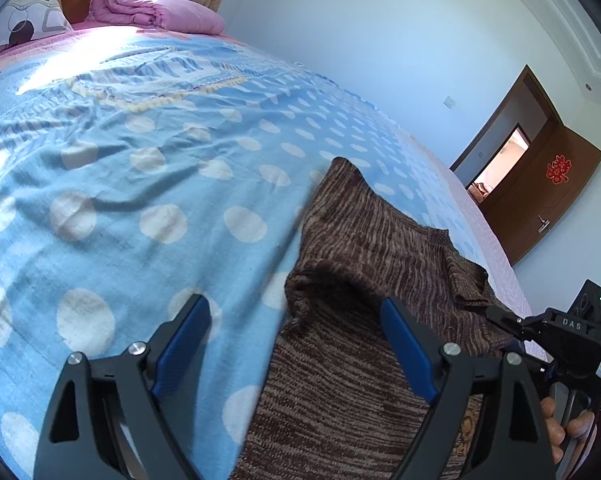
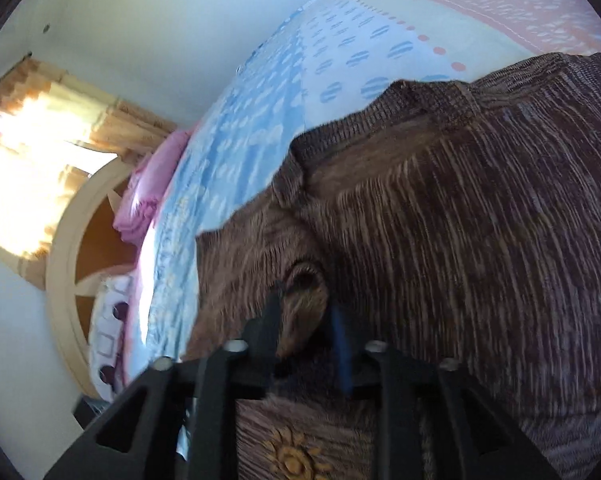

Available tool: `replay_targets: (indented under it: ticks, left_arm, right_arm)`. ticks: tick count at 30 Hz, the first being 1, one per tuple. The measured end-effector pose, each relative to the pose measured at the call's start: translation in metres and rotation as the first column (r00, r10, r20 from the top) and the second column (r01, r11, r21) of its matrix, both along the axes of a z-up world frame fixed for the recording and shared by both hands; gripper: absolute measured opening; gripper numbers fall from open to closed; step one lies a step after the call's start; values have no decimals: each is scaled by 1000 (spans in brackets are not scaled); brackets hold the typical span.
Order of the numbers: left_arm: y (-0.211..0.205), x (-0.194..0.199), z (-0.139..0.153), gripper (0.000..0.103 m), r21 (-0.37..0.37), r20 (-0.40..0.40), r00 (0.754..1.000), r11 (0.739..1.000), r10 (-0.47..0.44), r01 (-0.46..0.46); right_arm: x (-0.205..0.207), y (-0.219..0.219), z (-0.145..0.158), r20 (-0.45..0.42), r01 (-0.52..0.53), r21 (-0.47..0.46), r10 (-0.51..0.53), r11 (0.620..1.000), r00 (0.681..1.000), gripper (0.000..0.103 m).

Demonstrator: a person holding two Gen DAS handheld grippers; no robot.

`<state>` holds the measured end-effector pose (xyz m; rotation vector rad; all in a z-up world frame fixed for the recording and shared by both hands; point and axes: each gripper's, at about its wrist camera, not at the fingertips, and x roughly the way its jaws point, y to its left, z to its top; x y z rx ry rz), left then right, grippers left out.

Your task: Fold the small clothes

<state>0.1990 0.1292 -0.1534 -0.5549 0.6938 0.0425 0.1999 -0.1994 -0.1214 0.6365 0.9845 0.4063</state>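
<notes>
A brown knitted sweater (image 1: 364, 240) lies on the bed, one sleeve folded over its body. My left gripper (image 1: 296, 324) hovers open over the sweater's near left edge, blue pads (image 1: 184, 344) wide apart with nothing pinched. In the right wrist view the sweater (image 2: 480, 220) fills the frame. My right gripper (image 2: 306, 320) has its jaws partly apart, with a rolled fold of the sweater (image 2: 304, 300) between them; the blue pad (image 2: 340, 348) stands clear of the cloth. From the left wrist view, the right gripper (image 1: 500, 318) reaches in at the sweater's right edge.
The bed carries a light blue blanket (image 1: 140, 184) with white dots. A folded pink quilt (image 1: 156, 6) and a pillow (image 1: 24, 20) sit at the headboard. A brown door (image 1: 540, 184) stands open past the bed. A hand (image 1: 560, 428) holds the right gripper.
</notes>
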Motion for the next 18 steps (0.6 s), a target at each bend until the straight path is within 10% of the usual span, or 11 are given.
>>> replay_targets:
  ticks: [5,7,18]
  left_arm:
    - [0,0,0,90,0,0,1000,1000,0,0]
    - [0,0,0,90,0,0,1000,1000,0,0]
    - [0,0,-1,91,0,1,1000,1000,0,0]
  right_arm:
    - [-19,13,-1,28,-34,-76,36,997,999,43]
    - [-23,17,1,29,-67,-113,71,991,997,6]
    - [-43,3,-3,53,-32,-247,47,969,997,9]
